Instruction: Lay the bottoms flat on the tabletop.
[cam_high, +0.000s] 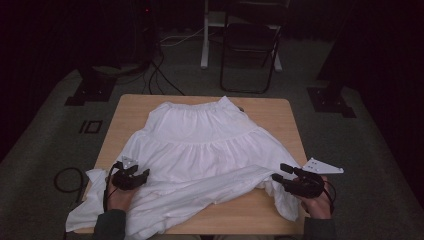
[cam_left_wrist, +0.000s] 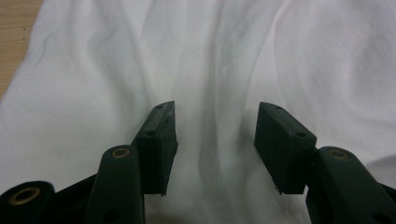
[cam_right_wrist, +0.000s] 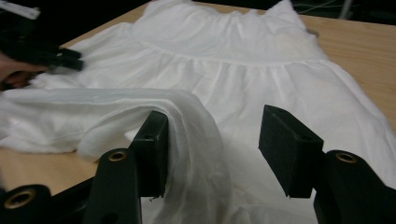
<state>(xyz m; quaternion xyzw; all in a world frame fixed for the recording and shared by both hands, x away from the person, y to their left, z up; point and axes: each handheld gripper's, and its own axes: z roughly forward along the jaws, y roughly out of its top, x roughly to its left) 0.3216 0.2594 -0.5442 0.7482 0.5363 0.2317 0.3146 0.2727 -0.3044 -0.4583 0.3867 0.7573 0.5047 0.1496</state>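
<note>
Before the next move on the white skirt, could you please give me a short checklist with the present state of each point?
1. Left hand-held gripper open over the white gathered cotton skirt: ok.
2. Right hand-held gripper open: ok.
3. Folded hem fabric between the right jaws: ok, it lies against one jaw.
4. Skirt spread flat: not ok, near hem is bunched and turned over.
5. Skirt fully on the light wooden table: not ok, near corners hang over the edge.
</note>
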